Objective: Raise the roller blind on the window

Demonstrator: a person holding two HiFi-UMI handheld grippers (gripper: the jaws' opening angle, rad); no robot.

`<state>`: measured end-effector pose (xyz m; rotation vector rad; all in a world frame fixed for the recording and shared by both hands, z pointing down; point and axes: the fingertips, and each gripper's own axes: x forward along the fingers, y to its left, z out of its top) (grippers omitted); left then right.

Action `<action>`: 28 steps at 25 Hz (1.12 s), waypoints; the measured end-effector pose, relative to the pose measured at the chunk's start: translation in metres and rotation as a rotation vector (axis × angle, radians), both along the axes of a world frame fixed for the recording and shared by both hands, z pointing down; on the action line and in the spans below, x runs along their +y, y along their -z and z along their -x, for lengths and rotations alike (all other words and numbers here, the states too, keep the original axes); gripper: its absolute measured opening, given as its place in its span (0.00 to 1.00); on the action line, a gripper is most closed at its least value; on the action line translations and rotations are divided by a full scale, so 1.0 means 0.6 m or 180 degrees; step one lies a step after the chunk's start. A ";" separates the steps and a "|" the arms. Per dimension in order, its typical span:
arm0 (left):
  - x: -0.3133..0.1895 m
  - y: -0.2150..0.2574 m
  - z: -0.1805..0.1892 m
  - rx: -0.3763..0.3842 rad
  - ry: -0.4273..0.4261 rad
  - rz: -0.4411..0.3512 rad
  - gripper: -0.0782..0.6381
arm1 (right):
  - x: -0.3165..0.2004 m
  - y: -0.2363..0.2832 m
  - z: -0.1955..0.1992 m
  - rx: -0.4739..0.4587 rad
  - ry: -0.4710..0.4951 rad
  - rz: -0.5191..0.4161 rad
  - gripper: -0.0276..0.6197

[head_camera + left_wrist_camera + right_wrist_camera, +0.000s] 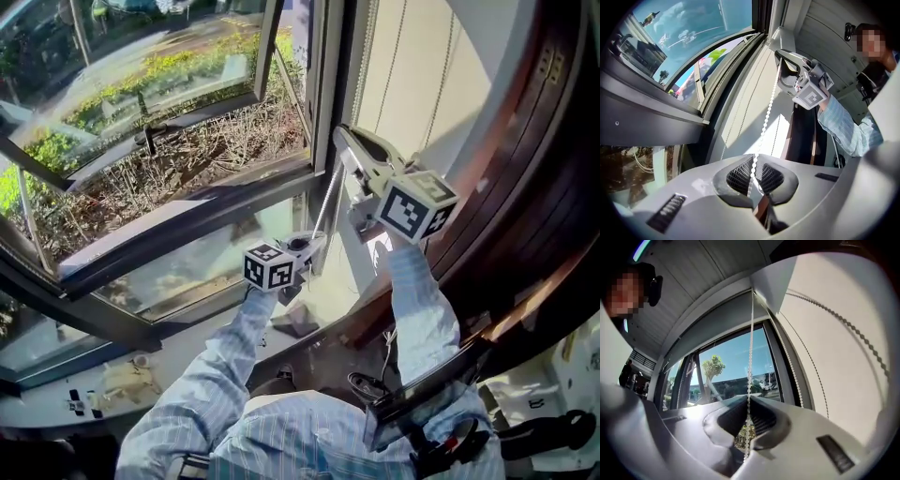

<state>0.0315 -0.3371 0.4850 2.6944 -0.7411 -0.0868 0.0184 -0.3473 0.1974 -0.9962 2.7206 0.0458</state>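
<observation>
Head view: left gripper [311, 246] and right gripper [345, 139], both jaws clamped on the bead chain [329, 202].

Outside, a band of green shrubs [159, 70] runs above a bed of dry brown twigs [197, 155]. Dark wooden panelling [553, 178] curves down the right side. On the grey ledge [37, 417] lies a crumpled pale cloth [122, 380] (small dark bits just beside it, too small to tell). A leafy tree [714, 366] stands against blue sky [736, 350]
</observation>
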 end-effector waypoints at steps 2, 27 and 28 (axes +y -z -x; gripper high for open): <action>0.000 -0.003 0.008 0.0022 0.0036 0.0009 0.11 | 0.001 -0.001 -0.003 -0.0060 0.0006 0.0023 0.06; -0.006 0.614 0.029 0.0570 -0.0277 -0.1349 0.30 | -0.002 -0.023 -0.003 0.0113 -0.0116 0.0076 0.06; -0.006 0.623 0.020 0.0597 -0.0288 -0.1367 0.30 | -0.002 -0.022 -0.001 0.0115 -0.0117 0.0073 0.06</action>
